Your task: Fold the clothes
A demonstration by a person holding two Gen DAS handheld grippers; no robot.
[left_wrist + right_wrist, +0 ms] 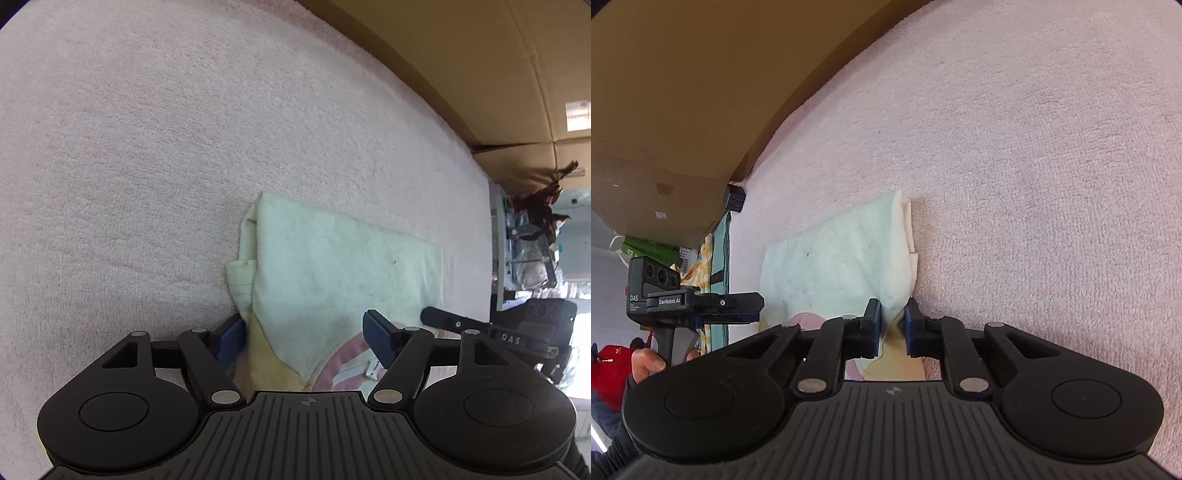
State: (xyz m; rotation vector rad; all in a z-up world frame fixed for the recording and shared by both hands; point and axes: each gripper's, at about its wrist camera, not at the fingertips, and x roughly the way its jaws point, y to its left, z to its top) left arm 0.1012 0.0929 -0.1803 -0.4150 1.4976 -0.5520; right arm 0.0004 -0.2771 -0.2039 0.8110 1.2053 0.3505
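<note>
While the left gripper (308, 338) gapes over the folded garment (332, 266) (pale green), the right gripper (891, 325) pinches its edge on the towel (1034, 147)

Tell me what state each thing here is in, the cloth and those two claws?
Garment: folded into a flat rectangle, lying on the pink blanket.
Left claw: open, pads apart over the garment's near edge, not pinching it.
Right claw: shut on the garment's corner fold.
</note>
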